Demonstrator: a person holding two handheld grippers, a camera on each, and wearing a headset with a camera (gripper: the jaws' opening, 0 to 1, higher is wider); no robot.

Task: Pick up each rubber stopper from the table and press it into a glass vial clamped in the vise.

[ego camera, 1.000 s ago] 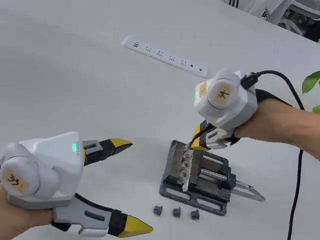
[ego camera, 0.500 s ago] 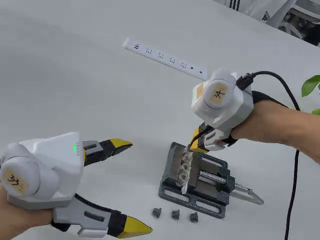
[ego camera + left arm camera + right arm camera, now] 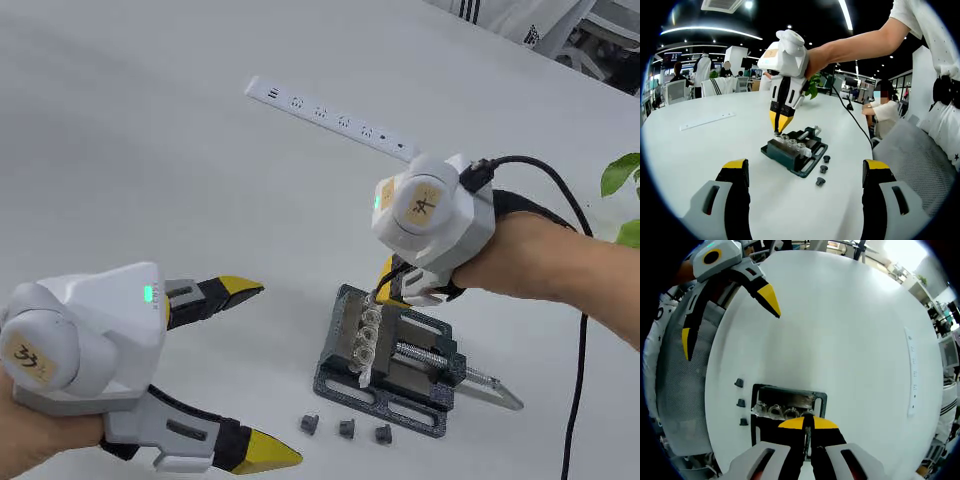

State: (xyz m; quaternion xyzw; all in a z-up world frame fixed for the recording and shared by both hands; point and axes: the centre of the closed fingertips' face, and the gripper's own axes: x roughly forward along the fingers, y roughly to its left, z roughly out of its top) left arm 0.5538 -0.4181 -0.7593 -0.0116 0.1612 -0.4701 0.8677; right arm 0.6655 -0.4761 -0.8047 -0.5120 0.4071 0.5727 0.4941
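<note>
A dark vise point(image 3: 337, 384) clamps a row of several clear glass vials point(image 3: 368, 335). My right gripper point(image 3: 386, 291) comes down from the far side with its yellow tips shut right at the farthest vial; whether a stopper is pinched there is hidden. In the right gripper view the shut jaws point(image 3: 807, 421) sit just over the vials point(image 3: 782, 412). Three dark rubber stoppers point(image 3: 347, 429) lie in a row on the table in front of the vise. My left gripper point(image 3: 280, 375) hovers open and empty to the vise's left, and its own view faces the vise point(image 3: 790, 155) and stoppers point(image 3: 823, 169).
A white power strip point(image 3: 330, 117) lies across the far part of the white table point(image 3: 150, 150). A black cable point(image 3: 577, 400) trails from the right gripper along the right side, near green leaves point(image 3: 620, 172). The vise's handle point(image 3: 495, 388) sticks out to the right.
The right gripper's body has shifted slightly left and lower over the vise, tips staying at the far vial. The left gripper holds still and open.
</note>
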